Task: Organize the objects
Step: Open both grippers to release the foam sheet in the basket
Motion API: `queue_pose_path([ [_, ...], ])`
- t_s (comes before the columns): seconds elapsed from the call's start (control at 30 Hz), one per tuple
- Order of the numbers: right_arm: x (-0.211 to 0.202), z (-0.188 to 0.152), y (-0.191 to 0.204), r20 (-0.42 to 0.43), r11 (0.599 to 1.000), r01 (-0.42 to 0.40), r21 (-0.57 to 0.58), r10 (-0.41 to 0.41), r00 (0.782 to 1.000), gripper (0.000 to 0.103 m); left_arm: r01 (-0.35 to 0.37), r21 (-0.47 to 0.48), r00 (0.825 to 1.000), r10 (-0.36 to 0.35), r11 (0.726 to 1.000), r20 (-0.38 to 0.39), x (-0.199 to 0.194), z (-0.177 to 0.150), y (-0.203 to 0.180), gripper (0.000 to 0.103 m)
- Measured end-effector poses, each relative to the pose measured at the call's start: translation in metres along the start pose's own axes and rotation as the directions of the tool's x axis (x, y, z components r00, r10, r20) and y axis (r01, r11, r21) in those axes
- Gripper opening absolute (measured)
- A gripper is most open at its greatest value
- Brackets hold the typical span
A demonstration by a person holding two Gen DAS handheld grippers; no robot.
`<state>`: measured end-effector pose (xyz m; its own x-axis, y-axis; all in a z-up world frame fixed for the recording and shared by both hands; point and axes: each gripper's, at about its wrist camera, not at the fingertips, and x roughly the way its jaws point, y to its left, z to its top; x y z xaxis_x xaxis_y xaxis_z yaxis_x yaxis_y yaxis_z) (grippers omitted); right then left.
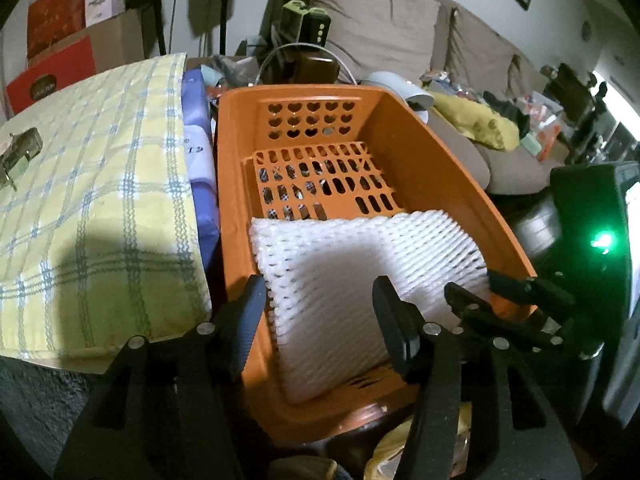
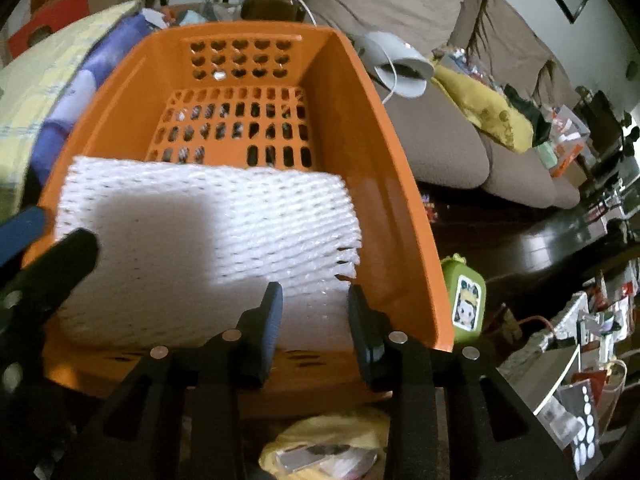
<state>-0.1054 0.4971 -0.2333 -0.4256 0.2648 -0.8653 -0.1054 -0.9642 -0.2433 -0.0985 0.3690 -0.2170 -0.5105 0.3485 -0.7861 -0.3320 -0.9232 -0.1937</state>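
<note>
An orange plastic basket (image 1: 432, 168) (image 2: 384, 184) with heart-shaped holes stands in front of me. A white foam net sheet (image 1: 340, 264) (image 2: 208, 240) lies in its near end, leaning against the near wall. My left gripper (image 1: 318, 300) is open over the sheet's left part, its pads apart from the foam. My right gripper (image 2: 316, 304) is open at the sheet's right corner, with foam showing in the gap and neither pad pressing it. The left wrist view shows the right gripper (image 1: 480, 290) by the basket's right rim. The left gripper's fingers (image 2: 76, 252) appear at the left edge of the right wrist view.
A yellow plaid cloth (image 1: 92, 184) and a purple package (image 1: 200, 156) lie left of the basket. A brown sofa (image 2: 436, 136) with a white lamp head (image 2: 404, 68) and a yellow cloth (image 2: 476, 108) is at right. A green tin (image 2: 466, 304) stands by the basket's right side.
</note>
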Motion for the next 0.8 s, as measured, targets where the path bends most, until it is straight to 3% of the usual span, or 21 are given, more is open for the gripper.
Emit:
queue_pose_path([
  [0.13, 0.003, 0.001, -0.003, -0.017, 1.0, -0.006, 0.012, 0.006, 1.0, 0.037, -0.024, 0.022, 1.0, 0.024, 0.999, 0.0, -0.001, -0.002, -0.007, 0.052],
  [0.3, -0.003, 0.0, -0.013, -0.002, 0.995, -0.073, 0.07, 0.073, 0.997, 0.037, -0.032, 0.04, 0.999, 0.032, 0.999, 0.0, -0.003, -0.003, -0.009, 0.052],
  [0.8, -0.003, 0.004, -0.002, -0.006, 0.996, -0.077, 0.041, 0.077, 0.997, 0.038, -0.046, 0.023, 0.999, 0.046, 0.999, 0.013, -0.01, 0.003, 0.004, 0.053],
])
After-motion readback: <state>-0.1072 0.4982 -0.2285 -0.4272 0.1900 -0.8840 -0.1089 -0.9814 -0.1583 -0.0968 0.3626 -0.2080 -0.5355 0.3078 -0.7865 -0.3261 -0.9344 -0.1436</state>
